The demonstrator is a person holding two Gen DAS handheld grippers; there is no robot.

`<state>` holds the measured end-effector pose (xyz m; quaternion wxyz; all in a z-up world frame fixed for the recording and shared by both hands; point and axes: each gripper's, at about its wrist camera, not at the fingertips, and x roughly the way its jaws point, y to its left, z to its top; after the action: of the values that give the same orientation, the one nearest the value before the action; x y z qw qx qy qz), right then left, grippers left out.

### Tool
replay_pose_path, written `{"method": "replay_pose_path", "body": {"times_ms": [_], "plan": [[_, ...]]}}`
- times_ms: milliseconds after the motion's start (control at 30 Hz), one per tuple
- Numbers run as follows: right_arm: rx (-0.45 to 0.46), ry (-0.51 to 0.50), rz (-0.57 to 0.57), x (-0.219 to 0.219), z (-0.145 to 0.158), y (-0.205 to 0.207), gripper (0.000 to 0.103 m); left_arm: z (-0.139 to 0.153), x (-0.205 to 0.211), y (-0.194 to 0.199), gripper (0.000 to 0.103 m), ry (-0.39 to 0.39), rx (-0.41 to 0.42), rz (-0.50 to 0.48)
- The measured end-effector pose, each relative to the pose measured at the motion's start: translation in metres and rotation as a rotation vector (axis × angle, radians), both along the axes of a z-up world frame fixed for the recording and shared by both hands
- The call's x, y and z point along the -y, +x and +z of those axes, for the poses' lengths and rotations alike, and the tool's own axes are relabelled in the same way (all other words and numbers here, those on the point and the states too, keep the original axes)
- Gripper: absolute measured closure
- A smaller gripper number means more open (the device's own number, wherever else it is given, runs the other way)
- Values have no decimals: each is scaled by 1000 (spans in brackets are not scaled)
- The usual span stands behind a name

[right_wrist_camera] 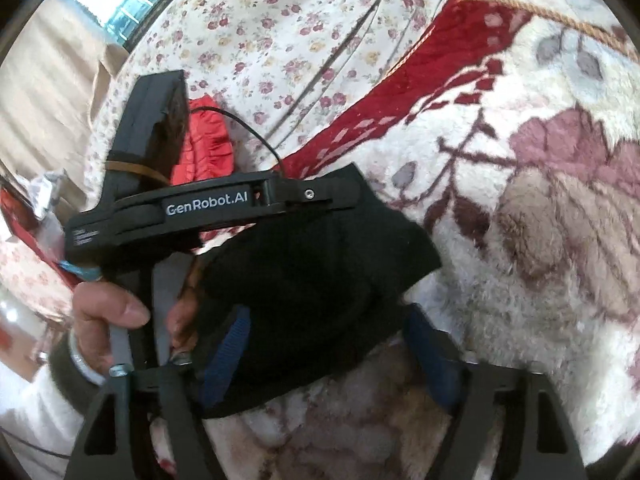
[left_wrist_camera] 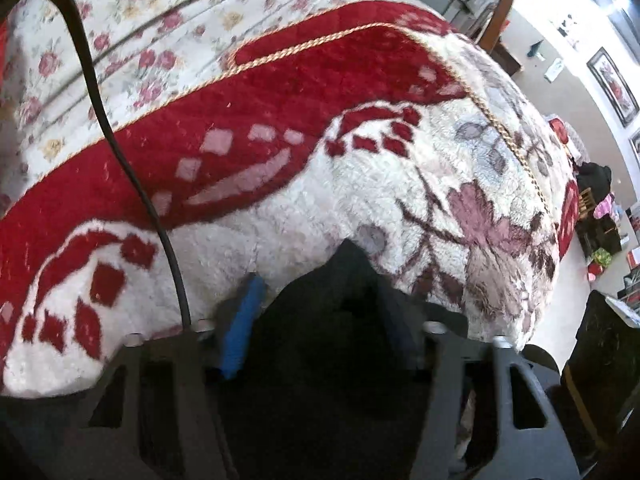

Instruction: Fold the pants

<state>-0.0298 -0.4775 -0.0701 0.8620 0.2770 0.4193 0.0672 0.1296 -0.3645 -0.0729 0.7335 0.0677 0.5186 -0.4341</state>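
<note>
The black pants [left_wrist_camera: 332,320] are bunched on a red-and-white plush blanket [left_wrist_camera: 360,180]. In the left wrist view the dark fabric fills the gap between my left gripper's [left_wrist_camera: 324,332] blue pads [left_wrist_camera: 240,320], so the gripper is shut on the fabric. The right pad is mostly hidden under the cloth. In the right wrist view the pants [right_wrist_camera: 312,280] lie bundled between my right gripper's [right_wrist_camera: 328,356] blue pads [right_wrist_camera: 226,356], which press on the bundle's sides. My left gripper [right_wrist_camera: 340,200] reaches in from the left over the bundle's top, held by a hand [right_wrist_camera: 108,312].
A floral sheet [left_wrist_camera: 160,20] covers the bed beyond the blanket. A black cable [left_wrist_camera: 120,152] hangs across the left. A red ruffled cloth [right_wrist_camera: 208,140] lies behind the left gripper. The bed's edge drops to a cluttered floor [left_wrist_camera: 600,240] at right.
</note>
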Motion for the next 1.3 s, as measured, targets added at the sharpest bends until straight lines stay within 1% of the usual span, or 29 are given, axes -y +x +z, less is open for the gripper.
{"method": "replay_pose_path", "body": {"times_ms": [33,67,100,133,167,200,233,300,367,433,467,533,600,633,667,700,733,767,800,833,867,900,933,967,1033,1100,1133,1200,1300], "plan": [[-3,-26,-15,2,-1,3,59,0,1,-2,58,6,12,0],[-3,-19,-25,5,-2,5,63,0,1,-2,61,6,19,2],[-1,12,-29,10,-3,6,66,2,1,-3,65,4,23,5],[2,26,-29,13,-1,7,76,2,1,-3,68,0,20,9],[15,32,-26,14,3,7,88,4,-1,-2,77,-11,8,12],[36,43,-16,14,11,7,88,8,-4,0,78,-30,-8,19],[55,38,-6,11,20,6,89,12,-8,0,78,-39,-6,28],[114,-7,43,-2,45,7,90,27,-20,0,79,-69,6,46],[159,-35,86,-17,65,10,91,47,-42,2,79,-125,0,85],[195,-35,139,-36,82,15,91,65,-70,3,79,-175,-1,129],[210,-36,170,-47,88,16,91,73,-87,2,79,-190,12,152],[237,-46,248,-73,96,21,91,86,-129,-1,79,-190,48,219],[244,-36,332,-102,96,29,91,90,-173,-3,78,-192,59,304],[237,-27,380,-120,90,35,91,89,-197,-4,77,-185,58,355],[227,-16,411,-132,85,39,91,87,-217,-6,71,-172,60,403],[191,20,456,-152,71,47,90,84,-236,-7,65,-160,61,445],[152,46,488,-167,57,53,88,79,-259,-11,64,-144,62,497],[87,67,525,-182,42,58,83,76,-272,-14,64,-136,57,523],[-3,77,556,-197,25,64,79,72,-283,-18,64,-130,50,542],[-68,89,580,-207,15,66,77,68,-293,-23,64,-123,41,562],[-67,112,598,-209,14,60,76,64,-301,-28,64,-115,38,577],[-43,117,599,-206,19,56,75,62,-308,-32,64,-109,37,589],[-17,111,600,-200,27,49,69,59,-312,-38,64,-104,38,594],[7,100,595,-192,34,44,62,59,-311,-42,62,-102,37,591],[55,47,549,-171,48,30,51,57,-308,-50,58,-106,38,579],[72,-31,496,-152,54,28,51,56,-301,-56,58,-130,24,561],[64,-48,477,-147,53,30,51,56,-294,-59,58,-147,17,544],[34,-36,430,-136,45,38,51,55,-280,-63,58,-156,8,514],[-14,4,364,-124,31,41,51,48,-255,-65,58,-142,-4,482]]}}
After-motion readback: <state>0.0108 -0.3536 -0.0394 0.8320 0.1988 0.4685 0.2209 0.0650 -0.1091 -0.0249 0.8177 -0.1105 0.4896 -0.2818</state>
